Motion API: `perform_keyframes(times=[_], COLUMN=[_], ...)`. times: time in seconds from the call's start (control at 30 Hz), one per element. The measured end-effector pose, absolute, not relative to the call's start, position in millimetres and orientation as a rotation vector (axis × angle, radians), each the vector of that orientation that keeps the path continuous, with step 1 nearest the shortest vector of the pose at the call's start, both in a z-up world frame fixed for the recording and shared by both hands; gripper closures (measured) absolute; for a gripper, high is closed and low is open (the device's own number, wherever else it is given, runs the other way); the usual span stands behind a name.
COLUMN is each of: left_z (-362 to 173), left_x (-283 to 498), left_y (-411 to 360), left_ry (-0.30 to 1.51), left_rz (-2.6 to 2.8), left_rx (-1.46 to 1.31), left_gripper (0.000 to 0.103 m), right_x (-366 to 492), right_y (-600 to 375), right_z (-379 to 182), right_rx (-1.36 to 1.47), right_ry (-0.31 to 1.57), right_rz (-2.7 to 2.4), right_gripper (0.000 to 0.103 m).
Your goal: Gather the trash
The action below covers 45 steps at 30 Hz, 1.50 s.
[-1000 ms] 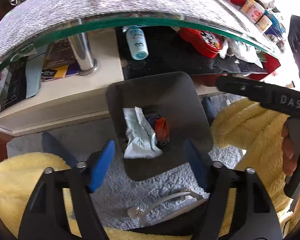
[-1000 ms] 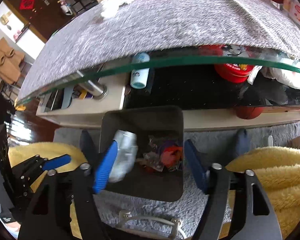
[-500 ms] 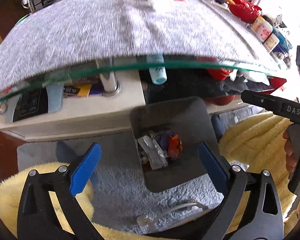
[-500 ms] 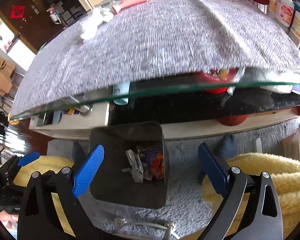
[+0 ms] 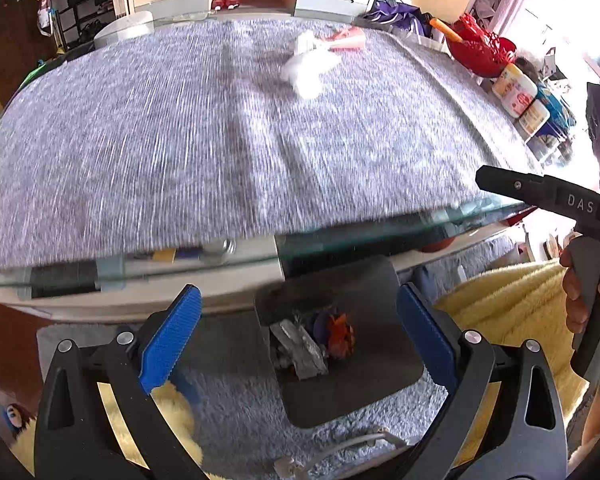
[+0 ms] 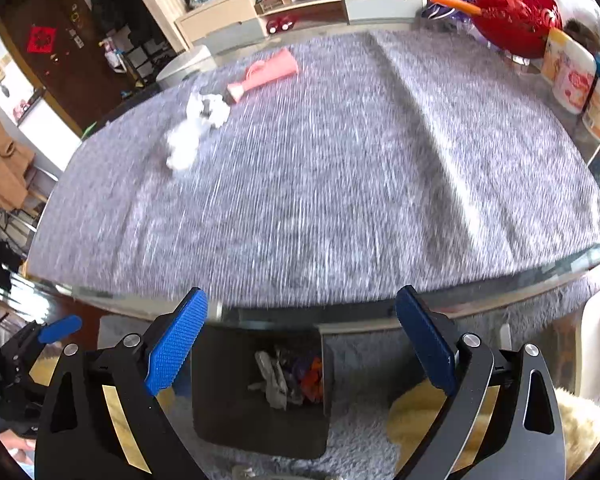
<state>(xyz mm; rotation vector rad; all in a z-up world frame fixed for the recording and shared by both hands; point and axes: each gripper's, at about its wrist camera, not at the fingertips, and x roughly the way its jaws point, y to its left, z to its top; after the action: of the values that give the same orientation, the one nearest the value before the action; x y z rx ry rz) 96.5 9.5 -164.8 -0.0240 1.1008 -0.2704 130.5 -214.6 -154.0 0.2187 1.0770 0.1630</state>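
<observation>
Both tools rose off bin (image 5: 380,280), jaws just opened, empty | L view only: R tool (image 5: 540,192)

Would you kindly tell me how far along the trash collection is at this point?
Done: crumpled wrappers lie in the dark square bin on the floor. In hand: nothing; the left gripper and right gripper have just been opening and are empty. Left: the crumpled white tissue and pink plastic horn-shaped piece on the grey tablecloth.

A glass-topped table (image 5: 380,236) is carrying a grey felt mat (image 5: 180,132), with crumpled white tissue (image 5: 306,66) and a pink tube (image 5: 346,42) lying on it. Tins (image 6: 572,76) and a red basket (image 6: 516,20) are standing at its far right edge.
</observation>
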Motion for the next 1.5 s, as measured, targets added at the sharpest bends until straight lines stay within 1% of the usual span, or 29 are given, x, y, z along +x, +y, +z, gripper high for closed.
perform_keyframes(times=[0.27,0.6,0.67,0.8,0.97,1.03,1.33,1.5], left_z=[-150.4,-137.7,-136.8,-138.2,-153.0,-159.8,-174.1,-171.8], left_x=[139.1,203.0,216.9,243.6,269.2,274.5,305.5,316.9], left_y=[-3.5,-11.3,-9.3,-6.1,-8.5,-10.1,-21.3,-30.5], left_ry=[1.073,1.019,1.012,1.012,1.049,1.067,1.077,1.039], left_rz=[-0.293,-0.259,-0.247,-0.235,-0.247,-0.254,-0.312,-0.36], left_rx=[-0.028,0.031,0.043,0.06,0.107,0.125,0.144,0.155], left_gripper=[0.01,0.011,0.013,0.019,0.025,0.028,0.032,0.031], right_x=[172.0,227.8,238.4,255.9,277.3,284.9,318.9,334.4], right_y=[-215.1,-214.7,-210.8,-201.1,-191.7,-189.3,-176.4,-175.3], right_z=[-136.4,-126.3,-124.6,-124.1,-125.5,-126.0,-121.1,-122.4], right_rx=[0.193,0.194,0.195,0.185,0.176,0.182,0.188,0.18], right_ry=[1.034,1.014,1.01,1.012,1.021,1.025,1.024,1.033], right_rz=[0.149,0.155,0.163,0.171,0.18,0.182,0.187,0.169], right_gripper=[0.007,0.007,0.007,0.008,0.008,0.008,0.008,0.009])
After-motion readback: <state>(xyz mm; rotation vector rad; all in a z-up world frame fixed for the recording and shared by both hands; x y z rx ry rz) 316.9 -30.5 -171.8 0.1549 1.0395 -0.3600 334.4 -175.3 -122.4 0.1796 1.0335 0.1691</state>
